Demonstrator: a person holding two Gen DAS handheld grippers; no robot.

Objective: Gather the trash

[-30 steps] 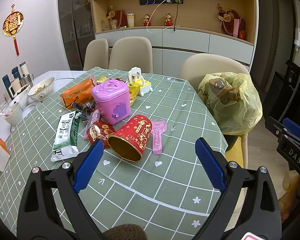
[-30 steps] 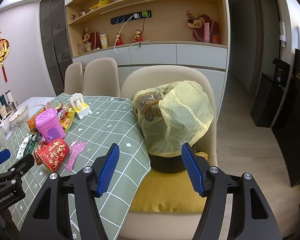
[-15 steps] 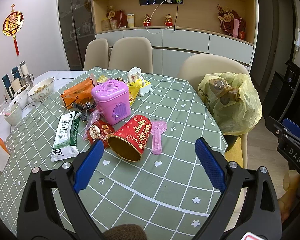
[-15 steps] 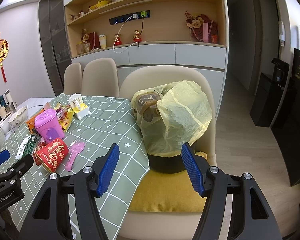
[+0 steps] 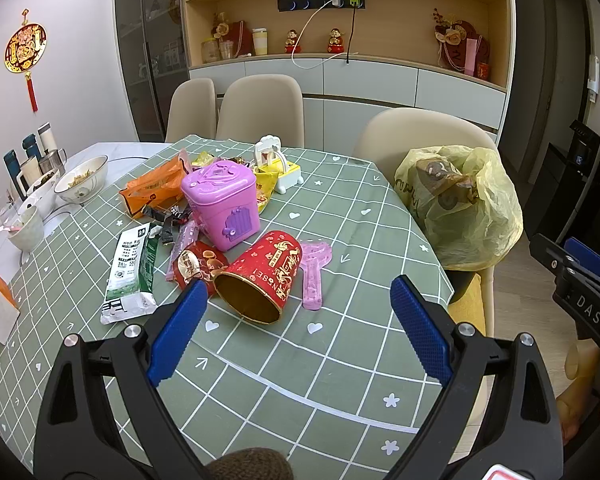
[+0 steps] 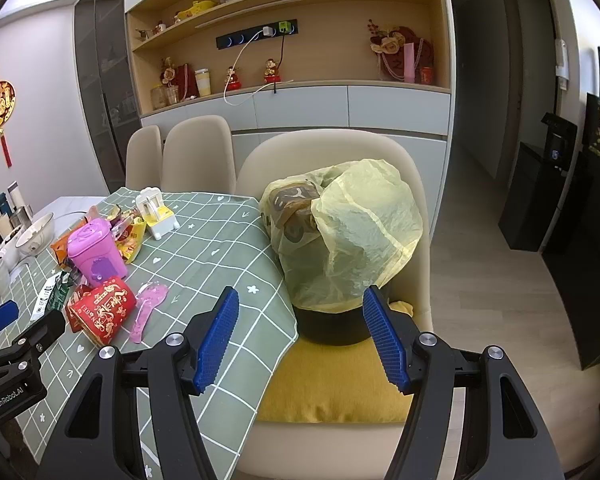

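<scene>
I read "DAS" on the right tool (image 5: 580, 280), and "GenRobot.AI" on the left tool (image 6: 8, 368); the red cup's (image 5: 264, 276) lettering stays unclear.

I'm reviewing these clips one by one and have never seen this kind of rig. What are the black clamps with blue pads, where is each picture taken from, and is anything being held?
There is no robot here: a person holds two hand-held grippers, each carrying a camera looking forward along its fingers. One picture comes from the left gripper, aimed at the green checked tablecloth. On it lie a tipped red paper cup, a pink plastic spoon, a purple toy bin, a milk carton and snack wrappers. The other comes from the right gripper, aimed at a yellow trash bag on a chair. Both grippers are open and hold nothing.
</scene>
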